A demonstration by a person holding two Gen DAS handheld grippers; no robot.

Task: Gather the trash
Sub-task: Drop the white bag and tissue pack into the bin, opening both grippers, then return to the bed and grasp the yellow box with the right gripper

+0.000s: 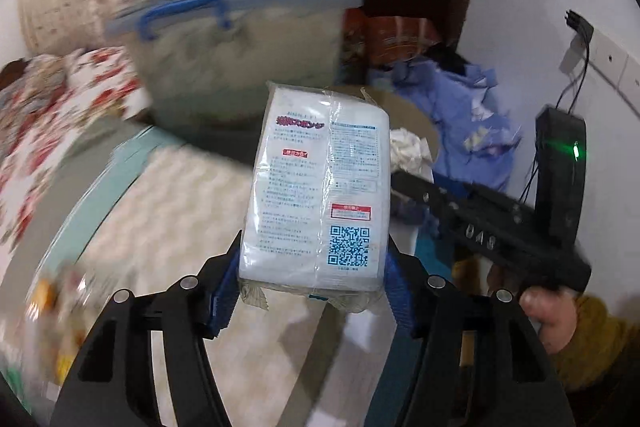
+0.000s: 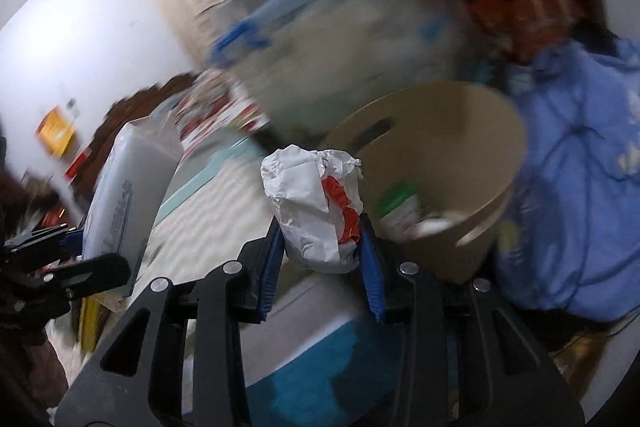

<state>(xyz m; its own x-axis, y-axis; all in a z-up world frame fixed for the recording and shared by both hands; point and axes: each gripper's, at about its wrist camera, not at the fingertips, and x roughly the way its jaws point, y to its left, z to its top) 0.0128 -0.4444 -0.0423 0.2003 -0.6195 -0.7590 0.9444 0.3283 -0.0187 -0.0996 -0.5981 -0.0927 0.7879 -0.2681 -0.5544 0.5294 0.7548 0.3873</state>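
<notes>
Left wrist view: left gripper [image 1: 312, 291] jaws clamped on a white plastic-wrapped packet printed with blue and red text and a QR code [image 1: 320, 199], held upright in the air. Behind it a translucent storage tub with blue lid and handle [image 1: 240, 59]. Right of the packet, the right gripper's black body [image 1: 488, 227] and the tan bin's rim [image 1: 412, 115].

Right wrist view: right gripper [image 2: 320, 251] jaws clamped on a crumpled white paper wrapper with red print [image 2: 312, 203], just beside a tan round plastic bin [image 2: 480, 163] already holding scraps. Blue garment [image 2: 580, 187] to the right, blurred.
</notes>
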